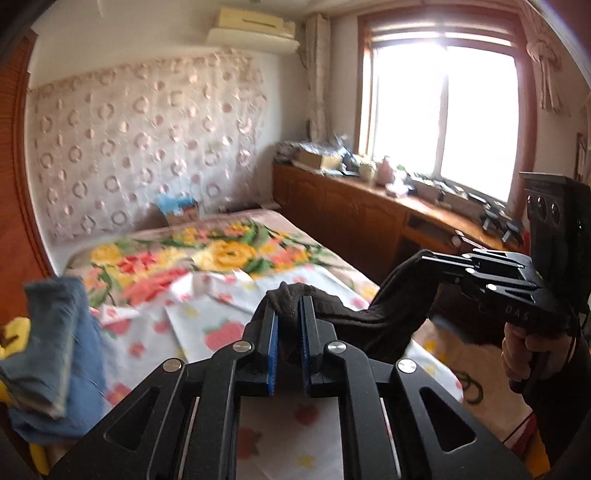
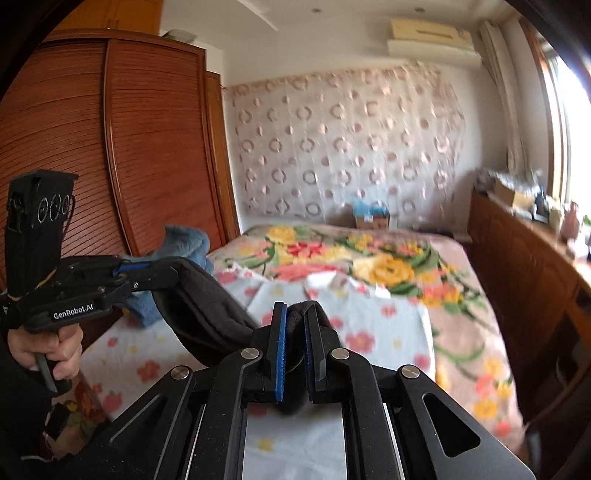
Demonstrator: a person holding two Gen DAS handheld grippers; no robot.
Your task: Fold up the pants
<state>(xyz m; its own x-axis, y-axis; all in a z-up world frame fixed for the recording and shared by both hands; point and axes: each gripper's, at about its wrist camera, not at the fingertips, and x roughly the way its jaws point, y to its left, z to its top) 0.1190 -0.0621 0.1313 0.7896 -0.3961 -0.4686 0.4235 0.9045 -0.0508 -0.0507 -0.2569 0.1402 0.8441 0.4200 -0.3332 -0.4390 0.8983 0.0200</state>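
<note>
Bed (image 1: 332, 258) fills the middle of both views, covered by a floral blanket (image 1: 221, 254) in yellow, red and green, with a paler sheet (image 1: 221, 325) printed with small red and yellow flowers laid over its near part. Louvred wooden wardrobe (image 2: 147, 147) stands at the bed's left; a low wooden cabinet (image 1: 351, 206) runs along the right wall under a bright window (image 1: 443, 110), its top crowded with small items too blurred to identify. A patterned curtain (image 2: 340, 147) hangs behind the bed's head, an air conditioner (image 1: 255, 33) above it. A small box (image 2: 371, 218) sits at the head of the bed.

Blue folded cloth (image 1: 55, 350) lies at the bed's left edge, beside the wardrobe.

Dark pants (image 1: 384, 314) hang off the bed surface, strung between the two grippers and sagging in the span between them. The left gripper (image 1: 289, 328) has its blue-padded fingers (image 1: 272, 343) clamped on one bunched end of the fabric — cloth bulges over the fingertips. The right gripper (image 2: 295, 336) is likewise closed on the other end, fabric pinched between its pads (image 2: 281, 343). Each gripper is carried by a hand (image 2: 48, 350) wrapped round its handle; the opposite hand (image 1: 524, 350) shows in the left wrist view.
</note>
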